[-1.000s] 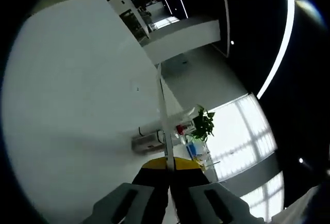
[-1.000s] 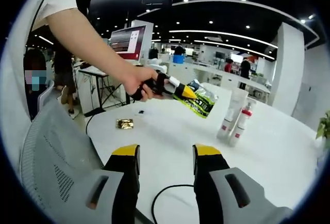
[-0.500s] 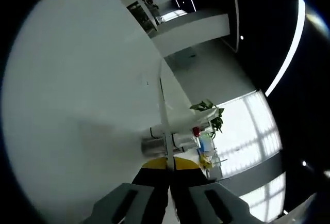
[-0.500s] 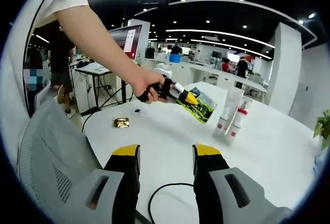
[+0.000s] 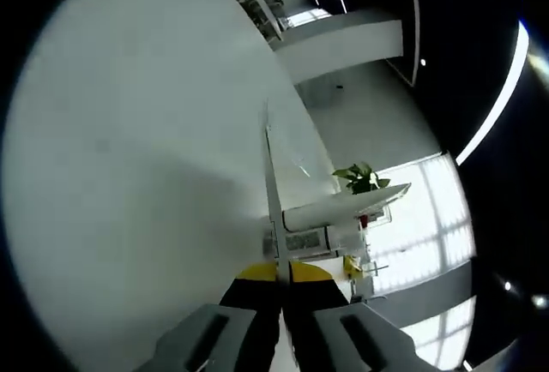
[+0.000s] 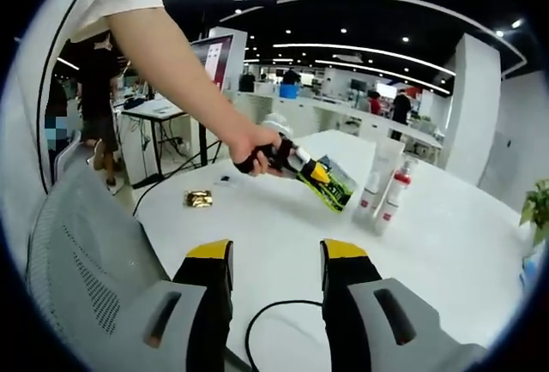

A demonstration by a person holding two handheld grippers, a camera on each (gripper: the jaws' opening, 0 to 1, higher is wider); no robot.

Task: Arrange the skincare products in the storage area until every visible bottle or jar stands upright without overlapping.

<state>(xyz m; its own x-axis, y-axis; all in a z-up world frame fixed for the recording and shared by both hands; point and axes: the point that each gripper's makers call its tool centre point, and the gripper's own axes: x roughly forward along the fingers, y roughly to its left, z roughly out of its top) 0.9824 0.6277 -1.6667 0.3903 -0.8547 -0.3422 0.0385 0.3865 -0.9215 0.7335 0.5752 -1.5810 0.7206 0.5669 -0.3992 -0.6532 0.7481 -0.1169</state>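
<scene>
Jaws of the left hand-held gripper are pressed tight together on the thin edge of a green packet. In the left gripper view the packet shows only as a thin pale strip running up from the yellow tips. In the right gripper view a person's hand holds the left hand-held gripper out over the white worktop, with the packet hanging down at a slant from its tip. The packet's low end is just beside a white tube, and I cannot tell if they touch.

The tube stands up on the worktop. A white bottle with a red top stands up just beside the tube, on its far side from the packet. In the left gripper view the tube lies across the picture near the yellow tips.

The right hand-held gripper is spread wide and holds nothing. A black cable lies on the worktop between its jaws. A small gold wrapper lies on the worktop, well apart from the tube. A grey mesh chair is by the worktop's near edge.
</scene>
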